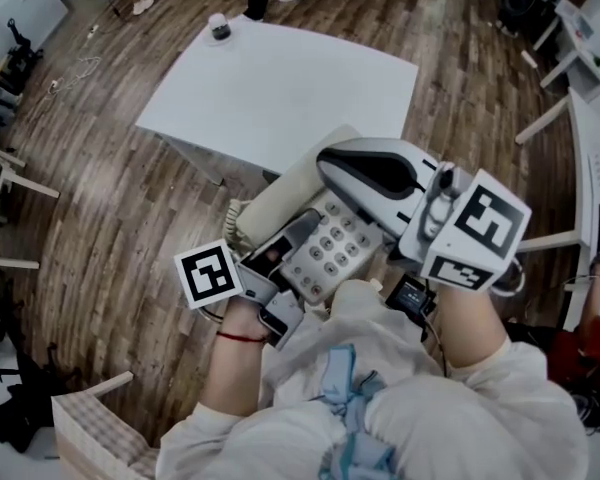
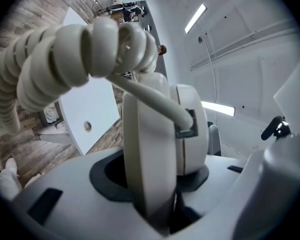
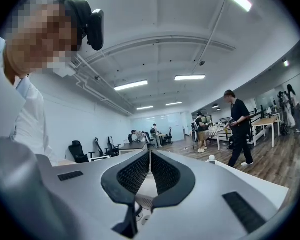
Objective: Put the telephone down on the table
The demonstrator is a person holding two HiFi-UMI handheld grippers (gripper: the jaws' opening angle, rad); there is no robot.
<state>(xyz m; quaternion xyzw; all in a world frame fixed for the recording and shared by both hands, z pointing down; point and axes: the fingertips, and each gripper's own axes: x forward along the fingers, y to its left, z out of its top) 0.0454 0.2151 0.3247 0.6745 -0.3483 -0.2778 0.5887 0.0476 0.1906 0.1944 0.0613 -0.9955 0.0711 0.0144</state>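
Cream telephone [image 1: 335,248] in left tongs [image 2: 157,174]

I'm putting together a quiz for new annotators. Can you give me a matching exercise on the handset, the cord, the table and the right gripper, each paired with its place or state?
Things:
1 handset
2 cord
3 table
4 right gripper

Places or states:
A stands on the wooden floor
B jaws together
C clamped in the left gripper
D coiled, plugged into the handset

Pairs: 1-C; 2-D; 3-A; 4-B
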